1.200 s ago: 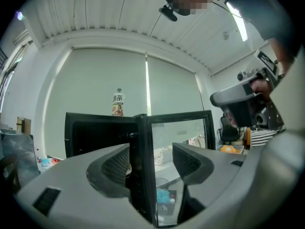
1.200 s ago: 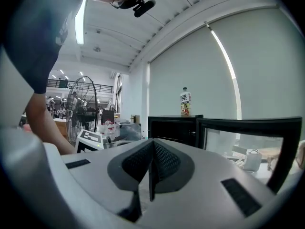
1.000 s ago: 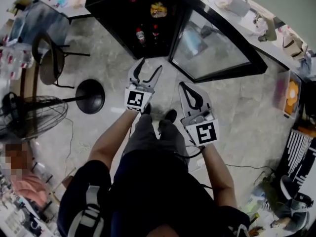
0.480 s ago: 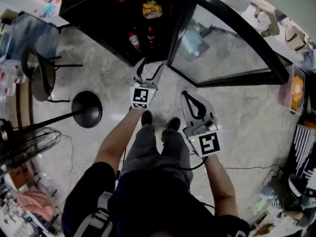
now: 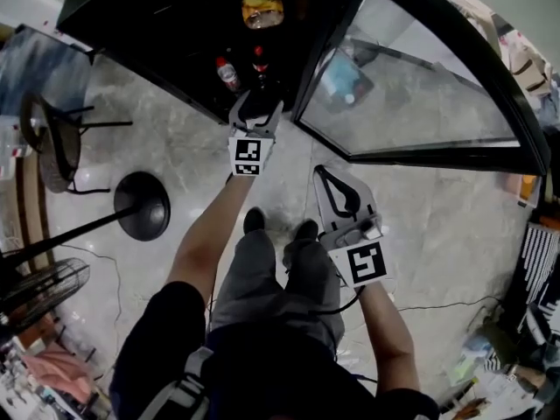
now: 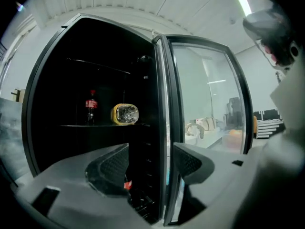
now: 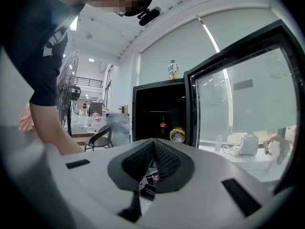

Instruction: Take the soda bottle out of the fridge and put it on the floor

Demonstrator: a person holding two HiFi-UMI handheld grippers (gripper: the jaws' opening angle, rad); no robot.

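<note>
At the far left, the fan base (image 5: 140, 206) sits well apart from the feet, so it is a trip risk only if the person backs that way with the bottle. The left gripper (image 5: 257, 110), jaws spread with nothing between its pads, is at the mouth of the open fridge (image 5: 122, 16). The soda bottle (image 6: 90, 107) stands upright on a shelf inside, just beside a yellow packet (image 6: 125, 114), and a second red-capped bottle (image 6: 127, 185) sits lower down. A reach too far right could knock the packet. A shallow pinch might let the round bottle slip. The glass door (image 5: 411, 94) hangs open near the right gripper (image 5: 324, 175), whose jaws are pressed together and empty, and a careless swing there could bump it.
</note>
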